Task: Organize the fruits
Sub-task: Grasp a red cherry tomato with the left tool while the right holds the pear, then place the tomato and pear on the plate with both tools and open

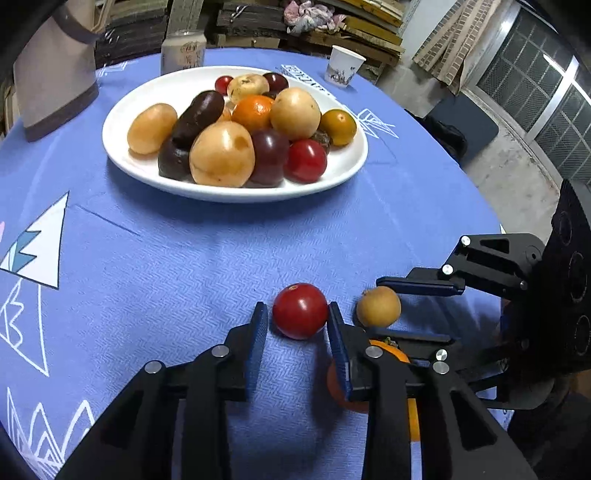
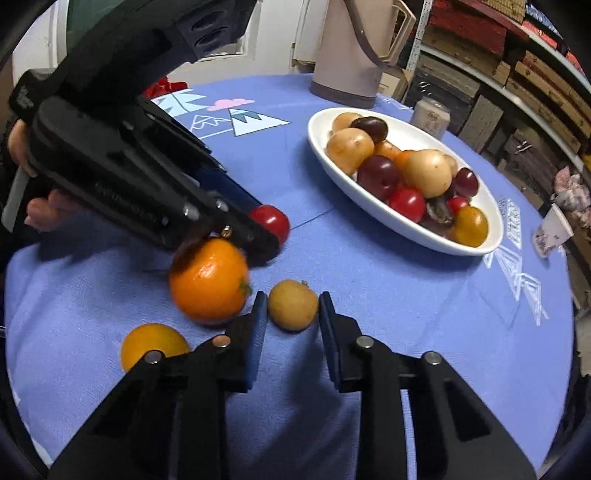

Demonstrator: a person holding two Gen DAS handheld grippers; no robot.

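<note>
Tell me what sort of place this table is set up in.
Probably a storeroom or workshop corner, not a dining room: stacked boards and timber fill shelves behind the round table with the blue cloth, and the floor looks like bare concrete.

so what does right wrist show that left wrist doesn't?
Only right wrist: a yellow-orange fruit near its own left finger, and the hand holding the left gripper. Only left wrist: the red tomato unobstructed between its jaws. Both: plate, small tan fruit in the right gripper, orange, paper cup.
</note>
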